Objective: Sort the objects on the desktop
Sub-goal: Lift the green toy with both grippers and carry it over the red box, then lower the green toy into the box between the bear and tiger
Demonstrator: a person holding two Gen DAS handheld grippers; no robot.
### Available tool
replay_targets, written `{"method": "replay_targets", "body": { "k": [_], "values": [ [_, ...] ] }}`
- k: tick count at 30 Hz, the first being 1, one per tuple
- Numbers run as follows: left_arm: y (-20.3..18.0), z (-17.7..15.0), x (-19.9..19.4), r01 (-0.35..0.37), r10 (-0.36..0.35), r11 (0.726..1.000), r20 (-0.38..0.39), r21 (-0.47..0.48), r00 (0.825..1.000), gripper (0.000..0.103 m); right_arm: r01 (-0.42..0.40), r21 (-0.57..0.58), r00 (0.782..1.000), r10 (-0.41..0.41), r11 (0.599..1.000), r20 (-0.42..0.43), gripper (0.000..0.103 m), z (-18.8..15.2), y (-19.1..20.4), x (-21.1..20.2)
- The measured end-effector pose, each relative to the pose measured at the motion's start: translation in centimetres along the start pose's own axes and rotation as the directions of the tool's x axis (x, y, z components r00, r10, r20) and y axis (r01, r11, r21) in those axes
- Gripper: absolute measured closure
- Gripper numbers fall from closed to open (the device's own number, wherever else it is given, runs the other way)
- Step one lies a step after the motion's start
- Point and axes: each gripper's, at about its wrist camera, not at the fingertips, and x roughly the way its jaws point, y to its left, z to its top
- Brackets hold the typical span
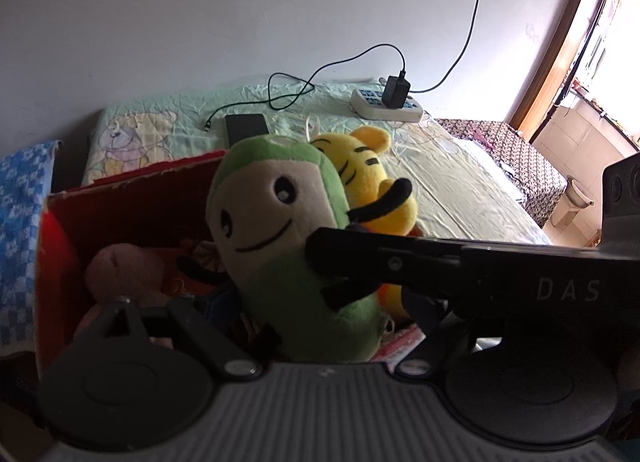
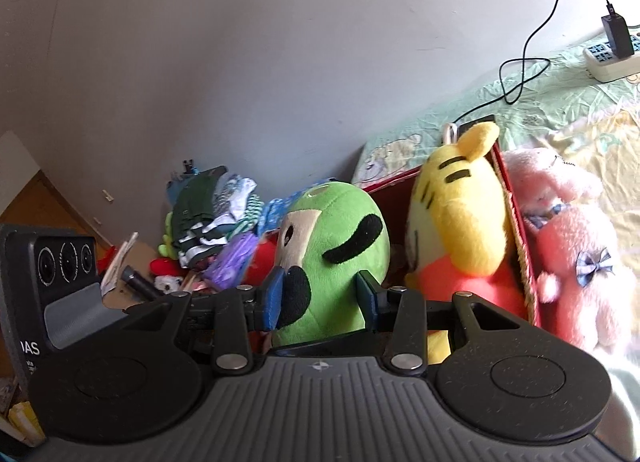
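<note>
A green plush (image 1: 276, 229) with a cream smiling face stands upright at the open red box (image 1: 120, 213), pressed against a yellow tiger plush (image 1: 360, 177). My right gripper (image 2: 320, 300) is shut on the green plush (image 2: 336, 246), its blue pads (image 2: 272, 302) squeezing the lower body. In the left wrist view the right gripper (image 1: 340, 262) reaches in from the right. My left gripper (image 1: 304, 302) sits just in front of the green plush with its linkage spread wide and holds nothing; its fingertips are hidden. A pink plush (image 1: 120, 274) lies inside the box.
The box stands against a bed with a pale green sheet (image 1: 460, 189). On it lie a phone (image 1: 246, 127), a power strip with charger (image 1: 386, 103) and a black cable. Another pink plush (image 2: 572, 262) lies outside the box wall (image 2: 516, 221). Clothes (image 2: 212, 217) are piled behind.
</note>
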Motion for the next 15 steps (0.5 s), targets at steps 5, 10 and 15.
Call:
{"method": "replay_targets", "body": {
  "k": [5, 10, 15],
  "values": [
    [1.2, 0.1, 2.4, 0.006, -0.006, 1.000, -0.049, -0.011, 0.999, 0.019, 0.045, -0.014, 0.999, -0.045, 0.999, -0.020, 0.061, 0.2, -0.6, 1.6],
    [2.1, 0.1, 3.7, 0.014, -0.017, 0.999, -0.083, -0.033, 0.996, 0.019, 0.076, -0.057, 0.997, -0.078, 0.995, -0.024, 0.061, 0.1, -0.5, 2.7],
    [2.4, 0.1, 4.8, 0.000, -0.005, 0.999, -0.118, -0.040, 0.993, 0.019, 0.109, -0.041, 0.992, -0.111, 0.993, -0.053, 0.060, 0.0, -1.0, 3.9]
  ]
}}
